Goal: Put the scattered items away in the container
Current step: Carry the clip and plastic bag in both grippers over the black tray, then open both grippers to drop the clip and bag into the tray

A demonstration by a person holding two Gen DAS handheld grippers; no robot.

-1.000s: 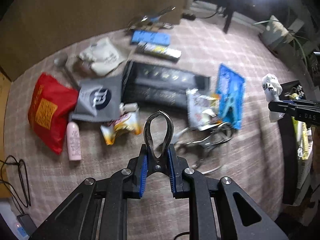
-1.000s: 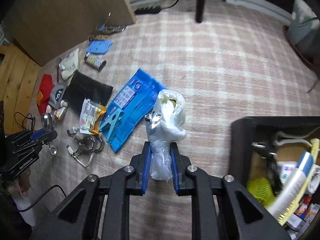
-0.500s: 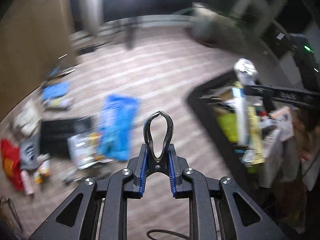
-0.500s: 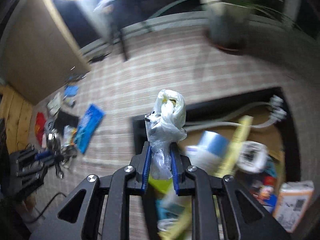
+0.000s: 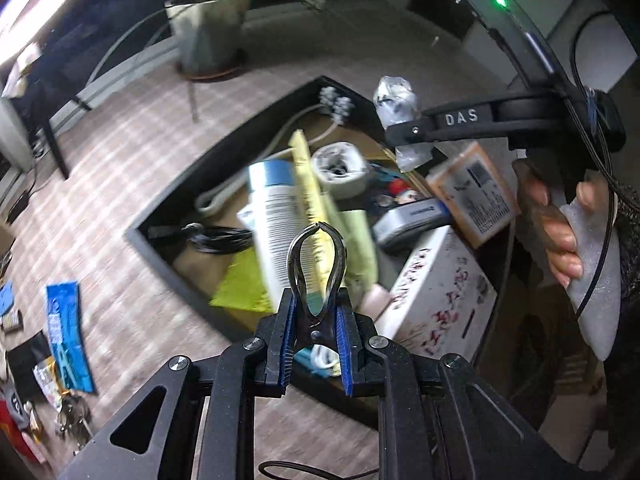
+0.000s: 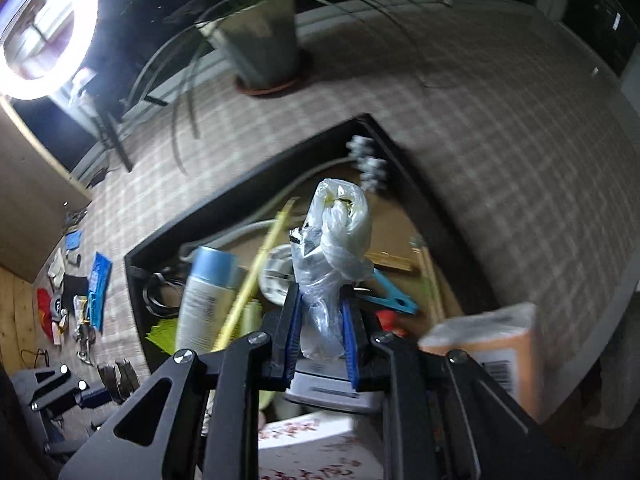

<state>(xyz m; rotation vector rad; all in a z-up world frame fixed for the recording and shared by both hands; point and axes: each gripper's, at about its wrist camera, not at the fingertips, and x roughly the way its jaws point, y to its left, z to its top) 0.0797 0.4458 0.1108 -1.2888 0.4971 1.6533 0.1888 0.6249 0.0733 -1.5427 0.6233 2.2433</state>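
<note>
My left gripper [image 5: 316, 320] is shut on a looped metal pincer tool [image 5: 316, 256] and hangs over the near part of the black container [image 5: 240, 136]. In my right gripper [image 6: 320, 320], also shut, is a knotted clear plastic bag [image 6: 336, 232], held above the same container [image 6: 248, 180]. The left wrist view shows the right gripper [image 5: 400, 136] with the bag [image 5: 394, 98] over the box's far side. The box holds a white spray can [image 5: 276, 216], tape roll, cables, cartons and more. A blue packet [image 5: 66, 336] and keys [image 5: 72, 420] lie on the checked rug at left.
A potted plant [image 6: 260, 40] stands on the rug beyond the box, and a ring light [image 6: 44, 28] glares at the upper left. A dark table leg [image 5: 56, 148] stands at left. A hand [image 5: 556, 232] grips the right tool's handle.
Both grippers swung away from the scattered pile and now hang over the black box, each still holding its item. The pile has slid to the left edge of both views.
</note>
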